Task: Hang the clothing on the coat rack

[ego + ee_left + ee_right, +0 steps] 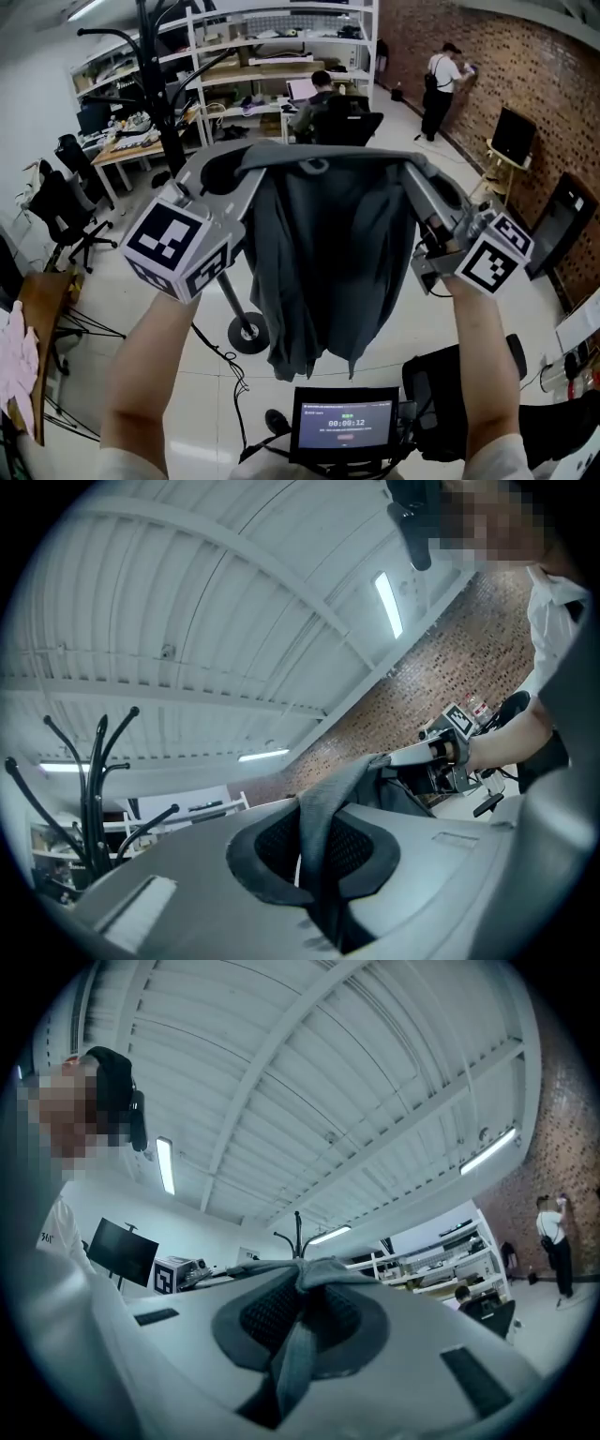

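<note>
A dark grey garment hangs spread between my two grippers in the head view. My left gripper is shut on its left shoulder edge, and my right gripper is shut on its right shoulder edge. A small hanging loop shows at the collar. The black coat rack stands behind and to the left, its round base on the floor. In the left gripper view, grey fabric runs out from between the closed pads, with the coat rack at far left. In the right gripper view, fabric is pinched the same way, with the rack ahead.
White shelving and desks line the back, with a seated person. Another person stands at the brick wall on the right. Black office chairs stand at left. A small screen is mounted below me. Cables trail on the floor.
</note>
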Demonstrator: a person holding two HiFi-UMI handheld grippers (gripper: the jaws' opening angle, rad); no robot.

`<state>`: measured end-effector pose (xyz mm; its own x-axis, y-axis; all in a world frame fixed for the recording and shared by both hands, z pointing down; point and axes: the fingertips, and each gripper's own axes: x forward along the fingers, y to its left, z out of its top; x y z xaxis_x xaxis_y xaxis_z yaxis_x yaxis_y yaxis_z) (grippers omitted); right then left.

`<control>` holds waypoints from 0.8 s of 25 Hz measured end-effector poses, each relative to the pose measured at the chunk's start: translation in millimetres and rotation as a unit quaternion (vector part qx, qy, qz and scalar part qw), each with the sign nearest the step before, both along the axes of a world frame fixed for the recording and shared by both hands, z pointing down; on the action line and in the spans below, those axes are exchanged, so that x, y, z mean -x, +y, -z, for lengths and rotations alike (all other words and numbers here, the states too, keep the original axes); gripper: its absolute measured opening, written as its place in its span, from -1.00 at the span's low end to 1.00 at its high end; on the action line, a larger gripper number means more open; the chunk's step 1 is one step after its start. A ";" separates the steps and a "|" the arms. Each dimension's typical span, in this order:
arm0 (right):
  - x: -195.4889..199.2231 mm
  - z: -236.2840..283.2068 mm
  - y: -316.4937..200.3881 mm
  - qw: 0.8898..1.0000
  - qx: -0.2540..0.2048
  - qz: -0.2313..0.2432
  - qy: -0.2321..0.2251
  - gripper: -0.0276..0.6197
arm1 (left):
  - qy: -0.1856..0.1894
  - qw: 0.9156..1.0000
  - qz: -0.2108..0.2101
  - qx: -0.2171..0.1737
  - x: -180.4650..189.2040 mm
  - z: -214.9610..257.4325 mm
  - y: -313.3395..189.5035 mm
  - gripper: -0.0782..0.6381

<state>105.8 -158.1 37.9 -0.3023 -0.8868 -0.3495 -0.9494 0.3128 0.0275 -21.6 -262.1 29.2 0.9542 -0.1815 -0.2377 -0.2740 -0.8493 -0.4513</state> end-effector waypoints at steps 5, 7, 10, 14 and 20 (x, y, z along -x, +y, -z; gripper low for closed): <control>19.7 4.5 -48.7 1.000 0.002 0.025 -0.002 -0.83 | 0.000 1.000 0.030 0.001 27.8 3.1 -38.9 -0.76; 27.6 5.3 -68.7 0.999 0.002 0.036 -0.004 -0.83 | 0.000 0.999 0.043 0.001 38.2 3.7 -55.4 -0.76; 39.3 4.7 -98.2 0.999 0.001 0.052 -0.007 -0.83 | -0.003 0.998 0.059 -0.001 52.8 4.0 -78.8 -0.76; 52.4 4.8 -132.4 0.998 -0.006 0.064 -0.007 -0.83 | -0.005 0.997 0.077 -0.008 70.3 5.5 -107.2 -0.76; 68.1 -0.3 -179.3 0.997 -0.008 0.081 -0.017 -0.83 | -0.018 0.995 0.100 -0.011 91.5 3.0 -142.9 -0.76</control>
<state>37.8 -337.4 38.2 -0.4293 -0.8216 -0.3751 -0.8868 0.4622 0.0026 -113.2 -405.0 26.2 0.9076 -0.3632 -0.2107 -0.4197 -0.7697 -0.4810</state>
